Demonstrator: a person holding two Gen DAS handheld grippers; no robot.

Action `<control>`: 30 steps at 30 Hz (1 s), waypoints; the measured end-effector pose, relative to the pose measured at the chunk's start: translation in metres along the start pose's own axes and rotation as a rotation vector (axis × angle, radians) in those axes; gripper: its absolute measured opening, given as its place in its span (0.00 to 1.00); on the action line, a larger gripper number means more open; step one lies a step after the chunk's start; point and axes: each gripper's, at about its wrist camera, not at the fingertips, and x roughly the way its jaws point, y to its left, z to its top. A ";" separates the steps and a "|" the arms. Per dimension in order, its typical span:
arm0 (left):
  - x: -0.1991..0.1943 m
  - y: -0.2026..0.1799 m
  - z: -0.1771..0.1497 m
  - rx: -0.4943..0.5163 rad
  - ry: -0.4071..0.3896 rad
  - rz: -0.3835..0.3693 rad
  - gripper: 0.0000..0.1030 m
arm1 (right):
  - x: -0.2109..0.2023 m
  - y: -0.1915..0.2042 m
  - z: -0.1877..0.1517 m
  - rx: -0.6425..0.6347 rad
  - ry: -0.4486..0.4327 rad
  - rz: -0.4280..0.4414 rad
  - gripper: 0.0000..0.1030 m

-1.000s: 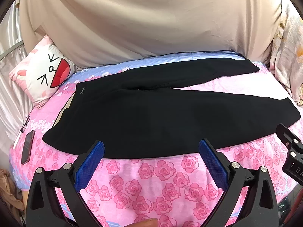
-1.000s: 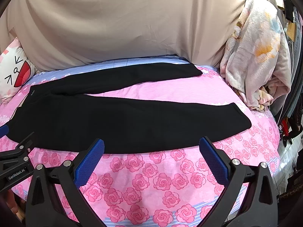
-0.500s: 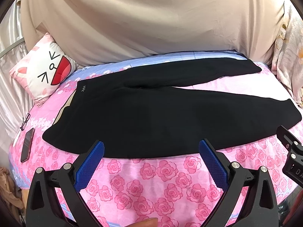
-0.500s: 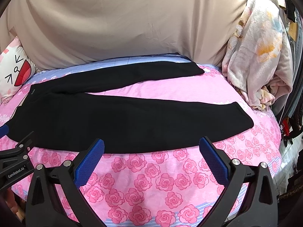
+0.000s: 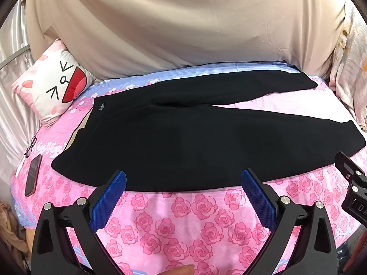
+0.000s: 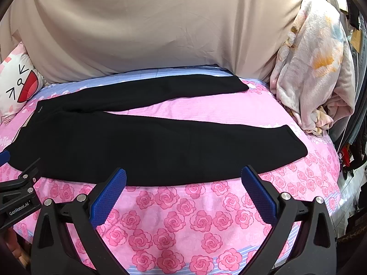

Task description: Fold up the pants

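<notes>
Near strip of the bed point(image 5: 183, 224), rose sheet, lies bare between the bed edge and the pants point(image 5: 183, 142); both grippers hang over it, jaws wide, touching nothing. Pink wedge point(image 6: 206, 110) between the two legs also bare, widening toward the cuffs. Left end crowded: pillow point(image 5: 55, 87) against the backdrop, glasses point(image 5: 30, 146) and phone point(image 5: 33, 175) on the sheet beside the waistband. Right end: heaped blanket point(image 6: 314, 80) just beyond the cuffs. Beige drape point(image 5: 183, 23) closes the far side behind the far leg.
</notes>
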 end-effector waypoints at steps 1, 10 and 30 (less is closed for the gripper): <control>0.000 0.000 0.000 0.001 0.000 0.000 0.95 | 0.000 0.000 0.001 -0.002 0.001 0.001 0.96; -0.001 0.001 0.003 -0.001 -0.002 0.001 0.95 | 0.000 0.004 0.004 -0.009 -0.002 0.004 0.95; -0.002 0.000 0.005 0.005 -0.003 0.000 0.95 | 0.001 0.001 0.002 0.004 0.004 0.008 0.96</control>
